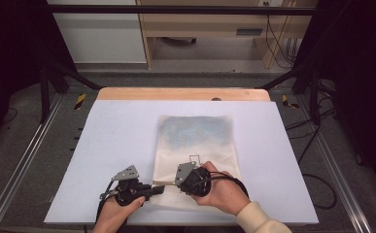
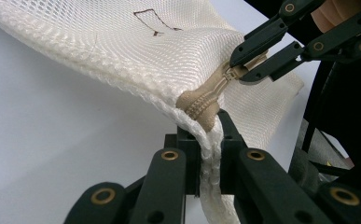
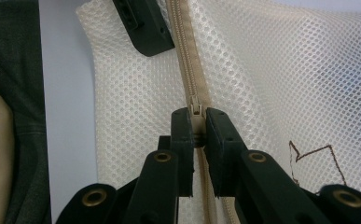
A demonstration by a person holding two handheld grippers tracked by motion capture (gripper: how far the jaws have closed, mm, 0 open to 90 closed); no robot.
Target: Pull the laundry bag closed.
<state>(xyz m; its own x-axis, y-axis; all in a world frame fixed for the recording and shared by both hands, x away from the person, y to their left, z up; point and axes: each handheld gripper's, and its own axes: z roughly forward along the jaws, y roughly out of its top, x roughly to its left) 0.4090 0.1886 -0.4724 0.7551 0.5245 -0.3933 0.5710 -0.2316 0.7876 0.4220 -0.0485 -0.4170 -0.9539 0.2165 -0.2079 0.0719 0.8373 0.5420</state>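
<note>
Nearest the high camera, at 6 o'clock: two hands, each around a black gripper, over the near edge of a pale table (image 1: 103,145).

Left gripper (image 1: 157,189), at about 7 o'clock: jaws pressed together on the corner seam of a white mesh bag (image 1: 195,145), pinching the edge just at the end of a tan zipper (image 2: 206,100); bag fabric lifted and draped away toward 10 o'clock in the left gripper view.

Right gripper (image 1: 179,180), just right of the left one, near 6 o'clock: jaws closed on the zipper slider (image 3: 196,108), with the tan zipper tape running up toward 12 o'clock in the right gripper view and the other gripper's black jaw tip showing at 11 o'clock.

Mesh bag flat on the table's middle, reaching from centre down to the near edge, bluish contents faintly visible through its far half, a small brown stitched outline (image 3: 315,161) near the zipper end.

Both grippers close together, almost touching, at the bag's near left corner.
</note>
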